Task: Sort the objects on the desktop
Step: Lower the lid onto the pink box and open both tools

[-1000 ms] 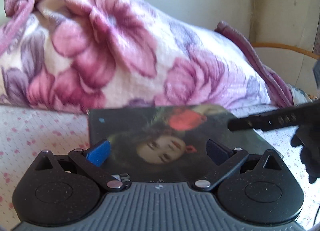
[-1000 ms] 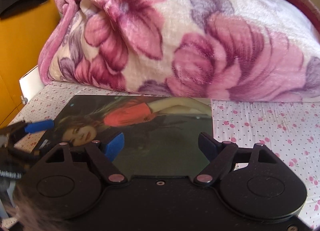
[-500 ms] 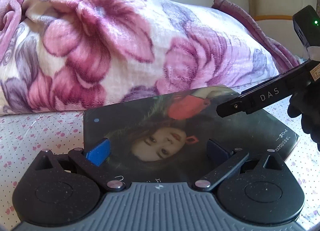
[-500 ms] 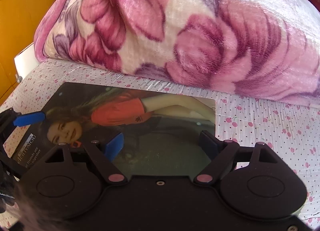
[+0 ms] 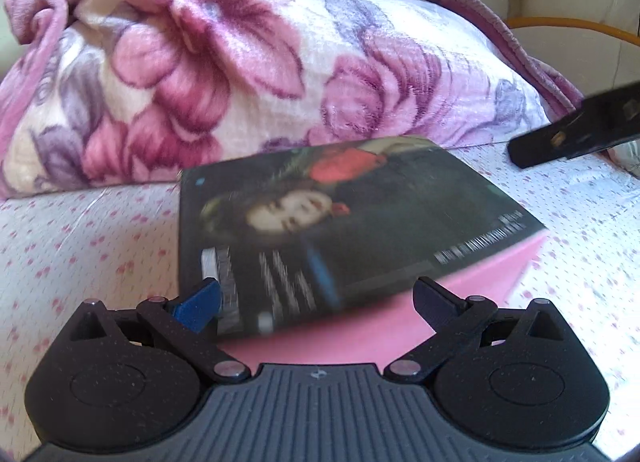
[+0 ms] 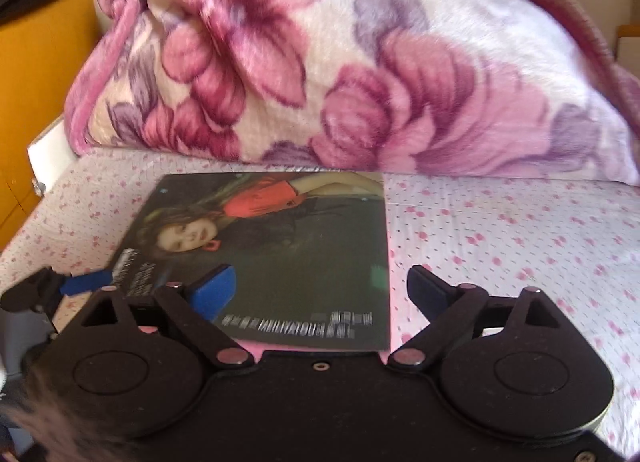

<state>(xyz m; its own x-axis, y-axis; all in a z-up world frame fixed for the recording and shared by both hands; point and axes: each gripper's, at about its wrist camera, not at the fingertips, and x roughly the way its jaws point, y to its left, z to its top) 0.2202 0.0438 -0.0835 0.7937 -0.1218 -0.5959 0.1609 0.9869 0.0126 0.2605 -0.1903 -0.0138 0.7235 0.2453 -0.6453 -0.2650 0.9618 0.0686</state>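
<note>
Magazine [image 5: 352, 222] first: in your left wrist view it lies flat on a pink sheet or folder [image 5: 460, 294], which rests on the dotted bedsheet [image 5: 88, 230] in front of the rolled floral blanket [image 5: 240, 74]. The dark cover with its orange-clad figure is motion-blurred, so the white print along its edges cannot be read. Your left gripper [image 5: 320, 302] has its fingers spread wide, the blue pad [image 5: 200, 302] over the magazine's near left corner and the other pad over the pink sheet; neither visibly presses anything. A black finger of your right gripper [image 5: 576, 130] enters from the right edge, above the bedsheet and apart from the magazine.

From your right wrist view, the magazine [image 6: 280, 246] sits just ahead of your right gripper [image 6: 320, 294], whose fingers are also spread, the left pad [image 6: 212, 290] over the cover, the right one beyond the magazine's right edge. The pink sheet [image 6: 252, 346] shows as a thin strip under the near edge. Your left gripper's blue tip [image 6: 86, 282] is at the magazine's left corner. An orange panel [image 6: 36, 62] stands to the left behind the blanket [image 6: 360, 74].
</note>
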